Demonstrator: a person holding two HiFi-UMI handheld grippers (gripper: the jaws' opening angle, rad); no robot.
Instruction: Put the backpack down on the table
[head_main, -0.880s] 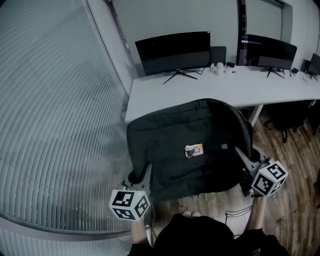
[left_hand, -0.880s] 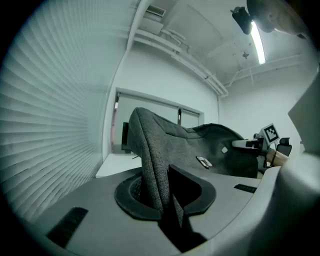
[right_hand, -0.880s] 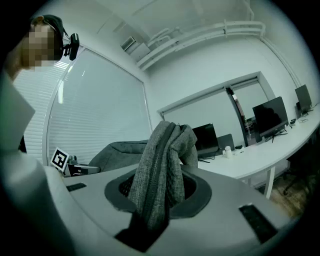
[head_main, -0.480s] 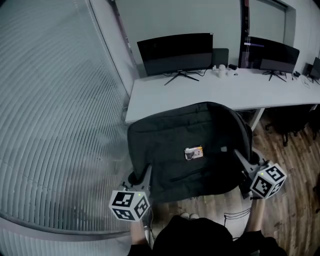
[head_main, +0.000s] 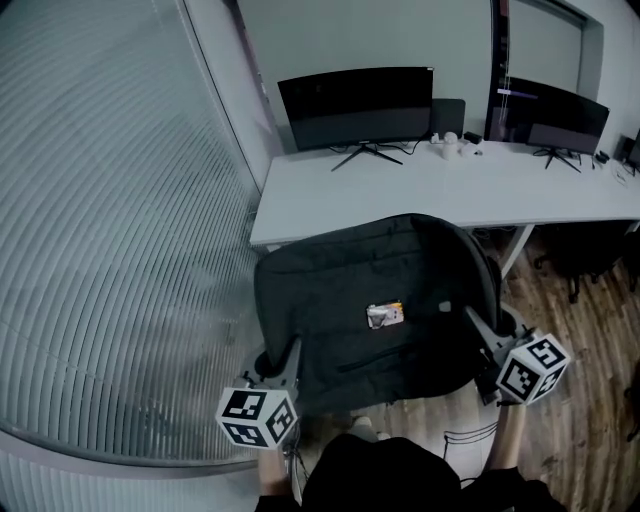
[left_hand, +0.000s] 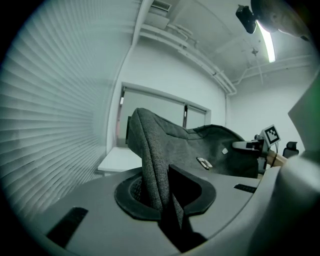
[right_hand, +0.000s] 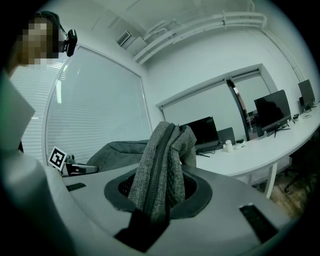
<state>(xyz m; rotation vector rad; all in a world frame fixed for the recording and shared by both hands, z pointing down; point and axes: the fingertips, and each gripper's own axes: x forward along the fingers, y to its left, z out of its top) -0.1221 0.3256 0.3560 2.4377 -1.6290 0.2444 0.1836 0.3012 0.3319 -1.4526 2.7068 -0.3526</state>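
Note:
A dark grey backpack (head_main: 375, 300) hangs in the air between my two grippers, just in front of the white table (head_main: 450, 185) and overlapping its near edge in the head view. A small tag (head_main: 386, 315) shows on its face. My left gripper (head_main: 285, 362) is shut on the pack's lower left edge; grey fabric (left_hand: 152, 170) fills its jaws. My right gripper (head_main: 482, 335) is shut on the right side; folded fabric with a zip (right_hand: 162, 165) stands between its jaws. The opposite gripper shows in each gripper view: right gripper (left_hand: 255, 145), left gripper (right_hand: 75, 169).
Two dark monitors (head_main: 355, 105) (head_main: 550, 115) and small items (head_main: 452, 145) stand along the table's back. Window blinds (head_main: 100, 230) run down the left. Wooden floor (head_main: 580, 400) and a dark chair (head_main: 600, 245) lie to the right, below the table.
The backpack and both grippers have edged slightly forward toward the table. Both grips stay as they were.

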